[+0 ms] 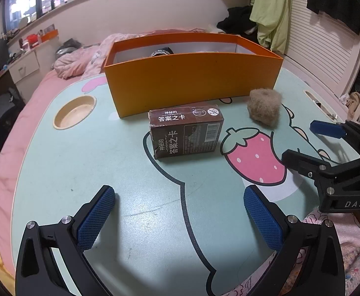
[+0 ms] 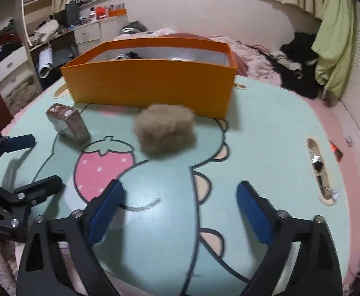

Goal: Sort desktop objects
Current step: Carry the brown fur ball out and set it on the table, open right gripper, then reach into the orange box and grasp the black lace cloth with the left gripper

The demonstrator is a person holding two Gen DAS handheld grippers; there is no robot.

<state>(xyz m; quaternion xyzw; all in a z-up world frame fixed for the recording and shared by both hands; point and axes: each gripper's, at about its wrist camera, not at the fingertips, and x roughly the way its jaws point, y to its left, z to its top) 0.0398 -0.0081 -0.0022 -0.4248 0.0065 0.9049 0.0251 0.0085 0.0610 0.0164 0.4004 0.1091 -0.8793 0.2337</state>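
the left hand-held gripper (image 1: 178, 212) is hovering low over the near part of the surface (image 1: 120, 162), with its jaws standing wide apart and nothing lying between the blue pads (image 1: 94, 218). the right hand-held gripper (image 2: 180, 212) is likewise hovering over the surface with its jaws wide apart and holding nothing. in the left wrist view, the right hand-held gripper is showing at the right edge, beside the printed strawberry (image 1: 254, 156).

the brown card box (image 1: 186, 130) is lying on the surface, ahead of the left hand-held gripper and just in front of the orange box (image 1: 192, 81), apart from both grippers. the fuzzy tan ball (image 2: 165, 129) is resting on the surface ahead of the right hand-held gripper, just in front of the orange box near its right corner; whether the two are touching cannot be told. the card box and the fuzzy ball are sitting apart, with the strawberry print nearer the cameras between them.

the orange box is standing open at the top, with some dark items partly showing inside. a round recess (image 1: 75, 112) is sitting in the surface to the left of the orange box.
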